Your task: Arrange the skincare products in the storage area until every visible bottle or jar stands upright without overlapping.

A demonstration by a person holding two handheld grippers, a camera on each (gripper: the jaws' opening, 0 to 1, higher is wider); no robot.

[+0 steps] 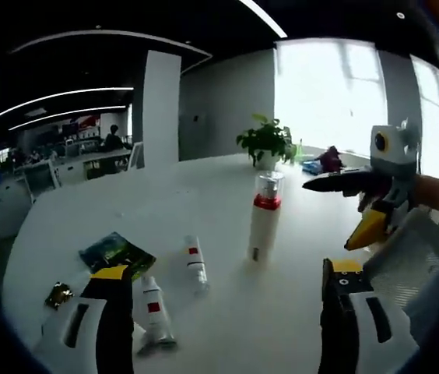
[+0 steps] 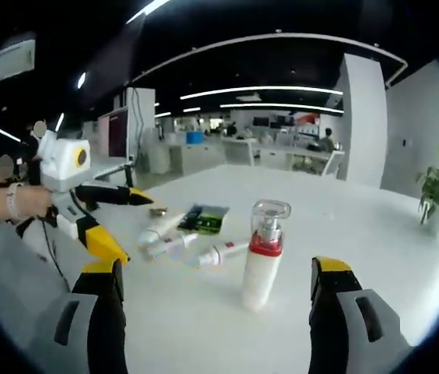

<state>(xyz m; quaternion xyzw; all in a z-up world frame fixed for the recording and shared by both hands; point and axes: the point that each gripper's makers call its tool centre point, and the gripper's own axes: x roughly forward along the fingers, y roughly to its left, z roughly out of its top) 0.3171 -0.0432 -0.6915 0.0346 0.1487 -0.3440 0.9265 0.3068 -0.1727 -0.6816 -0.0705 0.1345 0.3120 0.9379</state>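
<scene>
Both your claws are released; careful you don't knock the upright white red-collared pump bottle (image 2: 264, 253) grabbing the lying white tubes (image 1: 195, 263)

opposing low views, shared upright bottle (image 1: 265, 216) centred

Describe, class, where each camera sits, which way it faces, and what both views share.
Left gripper view: rides the left gripper, facing windows and a potted plant; right gripper enters at right.
Right gripper view: rides the right gripper, facing the office; left gripper enters at left.
Shared: upright pump bottle, lying tubes, white table.
</scene>
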